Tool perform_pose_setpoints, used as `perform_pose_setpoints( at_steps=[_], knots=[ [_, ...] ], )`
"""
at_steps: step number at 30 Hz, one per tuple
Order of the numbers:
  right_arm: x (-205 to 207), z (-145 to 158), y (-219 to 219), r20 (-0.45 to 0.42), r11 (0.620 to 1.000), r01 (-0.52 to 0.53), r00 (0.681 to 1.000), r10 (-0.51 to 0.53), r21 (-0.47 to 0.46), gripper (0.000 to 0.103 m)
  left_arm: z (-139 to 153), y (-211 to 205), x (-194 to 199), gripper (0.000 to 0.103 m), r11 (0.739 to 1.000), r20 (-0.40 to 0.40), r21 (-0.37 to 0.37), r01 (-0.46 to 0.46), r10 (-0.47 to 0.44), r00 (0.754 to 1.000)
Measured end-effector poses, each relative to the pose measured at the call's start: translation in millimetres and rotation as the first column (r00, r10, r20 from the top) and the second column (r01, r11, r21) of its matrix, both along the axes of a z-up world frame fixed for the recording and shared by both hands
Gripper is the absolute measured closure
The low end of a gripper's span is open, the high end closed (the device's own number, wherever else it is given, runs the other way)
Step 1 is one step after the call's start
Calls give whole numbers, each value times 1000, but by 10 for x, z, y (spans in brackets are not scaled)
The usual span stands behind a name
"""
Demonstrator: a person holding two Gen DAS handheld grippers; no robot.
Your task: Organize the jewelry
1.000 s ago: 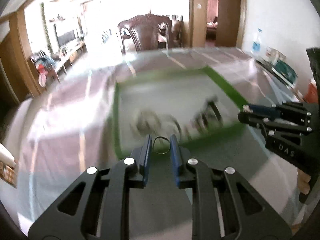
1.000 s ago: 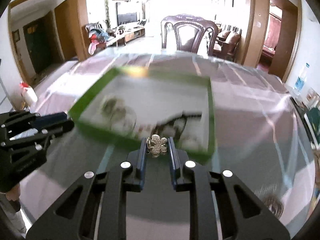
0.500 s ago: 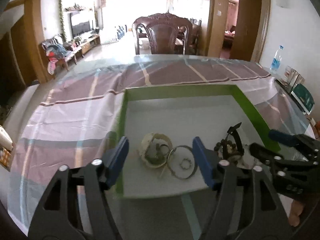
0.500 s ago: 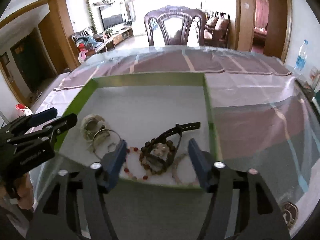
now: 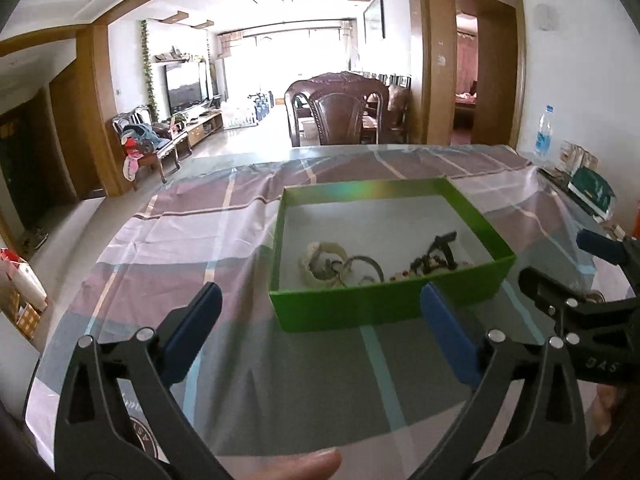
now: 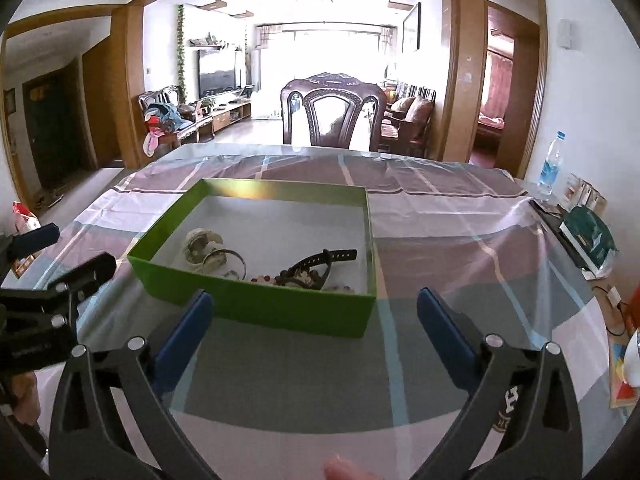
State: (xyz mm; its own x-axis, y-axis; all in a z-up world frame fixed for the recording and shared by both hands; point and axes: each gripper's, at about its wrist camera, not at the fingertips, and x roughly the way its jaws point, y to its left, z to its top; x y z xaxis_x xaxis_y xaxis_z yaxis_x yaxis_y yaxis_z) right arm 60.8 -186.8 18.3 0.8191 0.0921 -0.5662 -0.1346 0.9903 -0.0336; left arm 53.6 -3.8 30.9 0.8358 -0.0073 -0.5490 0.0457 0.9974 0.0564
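Note:
A green box [image 5: 384,312] with a white floor sits on the table and holds several jewelry pieces: pale bracelets [image 5: 320,260], a metal bangle [image 5: 366,266] and a dark strap with beads [image 5: 438,252]. The box also shows in the right wrist view [image 6: 256,308], with the dark strap [image 6: 320,264] inside. My left gripper [image 5: 320,332] is open and empty, just in front of the box. My right gripper [image 6: 314,332] is open and empty, also in front of the box.
The table carries a purple plaid cloth under clear plastic [image 5: 200,240]. A wooden chair [image 5: 340,116] stands at the far side. A water bottle [image 6: 552,164] and a green book [image 6: 588,236] sit at the right edge.
Both grippers held small jewelry pieces over the box, opened and let them go into it, then pulled back toward me and rose away from the box.

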Motion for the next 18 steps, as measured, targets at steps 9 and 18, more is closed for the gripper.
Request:
perform_pose_setpoints(
  at_steps=[9,18],
  knots=[
    [-29,0,42,-5,1000,-4,1000,4,5,4,-24,-1,-57,4,1000,-4,0,-3,3,1000],
    [-50,4,61,-3,1000,0,1000,0,4,4,-25,5,-66,4,1000,-3,-1,-1,1,1000]
  ],
)
